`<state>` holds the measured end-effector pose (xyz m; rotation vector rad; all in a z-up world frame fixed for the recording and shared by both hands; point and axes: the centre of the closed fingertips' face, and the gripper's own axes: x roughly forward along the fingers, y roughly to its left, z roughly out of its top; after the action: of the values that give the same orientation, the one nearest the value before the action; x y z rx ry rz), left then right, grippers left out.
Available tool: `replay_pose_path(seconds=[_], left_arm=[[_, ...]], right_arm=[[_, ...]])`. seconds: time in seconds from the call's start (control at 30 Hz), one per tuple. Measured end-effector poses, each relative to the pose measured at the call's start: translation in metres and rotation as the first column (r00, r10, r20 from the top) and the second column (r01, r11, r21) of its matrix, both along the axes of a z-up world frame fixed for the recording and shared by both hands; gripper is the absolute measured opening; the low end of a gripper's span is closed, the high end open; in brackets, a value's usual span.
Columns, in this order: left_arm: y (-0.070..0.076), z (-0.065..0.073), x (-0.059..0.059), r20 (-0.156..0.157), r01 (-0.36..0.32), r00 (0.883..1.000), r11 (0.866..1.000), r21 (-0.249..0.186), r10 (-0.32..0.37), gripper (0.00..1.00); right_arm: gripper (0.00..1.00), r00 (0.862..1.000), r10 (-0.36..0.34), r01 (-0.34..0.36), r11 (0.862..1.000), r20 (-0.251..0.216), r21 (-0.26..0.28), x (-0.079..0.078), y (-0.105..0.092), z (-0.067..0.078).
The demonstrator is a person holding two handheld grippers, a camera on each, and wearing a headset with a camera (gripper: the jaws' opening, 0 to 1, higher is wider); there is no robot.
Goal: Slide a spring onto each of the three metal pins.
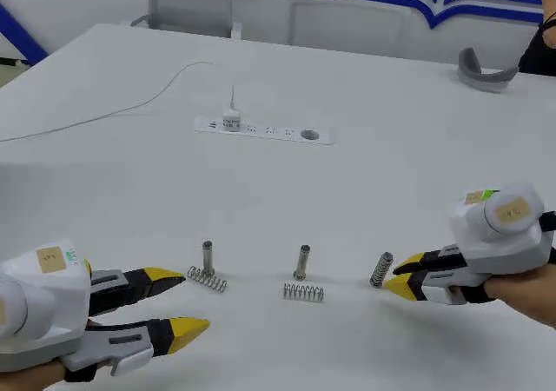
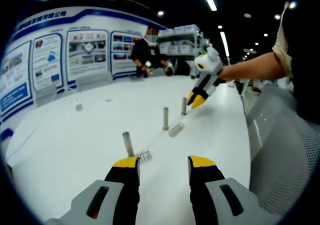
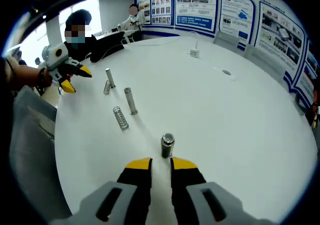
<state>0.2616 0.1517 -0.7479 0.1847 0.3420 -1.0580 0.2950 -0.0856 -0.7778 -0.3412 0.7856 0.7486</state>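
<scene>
A white table [image 1: 365, 191] spreads across the whole head view. The left gripper [image 1: 196, 301] sits at the lower left of that view with its body cut off by the frame's edge. Its yellow-tipped jaws are spread wide with nothing between them, and they point toward the leftmost pin. The right gripper [image 1: 395, 276] comes in from the right edge, held by a hand that is partly out of frame. Its jaws are parted only narrowly and grip nothing, with the tips just beside the rightmost pin. A white power strip [image 1: 263, 131] lies in the upper middle of the head view with a small plug [image 1: 231, 120] standing in it and a thin cable [image 1: 130, 109] trailing toward the upper left. A grey curved object [image 1: 482, 71] rests at the upper right, and its make is hard to tell. Three metal pins stand upright in a row across the lower middle. The left pin [image 1: 208, 254] and the middle pin [image 1: 302, 259] are bare. The right pin [image 1: 386, 257] carries a spring [image 1: 380, 271] around its shaft, so only its top cap shows. A second spring [image 1: 207, 279] lies flat at the foot of the left pin. A third spring [image 1: 303, 293] lies flat just in front of the middle pin.
</scene>
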Motion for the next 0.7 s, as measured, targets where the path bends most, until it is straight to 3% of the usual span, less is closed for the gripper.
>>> replay_pose_path(seconds=[0.37, 0.7], left_arm=[[-0.002, 0.001, 0.000, 0.004, 0.007, 1.000, 1.000, -0.001, -0.007, 0.39], [-0.003, 0.002, 0.000, 0.007, 0.009, 1.000, 1.000, 0.001, -0.009, 0.39]], right_arm=[[0.15, 0.998, 0.061, -0.061, 0.998, 0.004, 0.018, -0.016, 0.028, 0.004], [0.15, 0.988, 0.155, -0.156, 0.988, 0.004, 0.010, -0.017, 0.061, 0.003]])
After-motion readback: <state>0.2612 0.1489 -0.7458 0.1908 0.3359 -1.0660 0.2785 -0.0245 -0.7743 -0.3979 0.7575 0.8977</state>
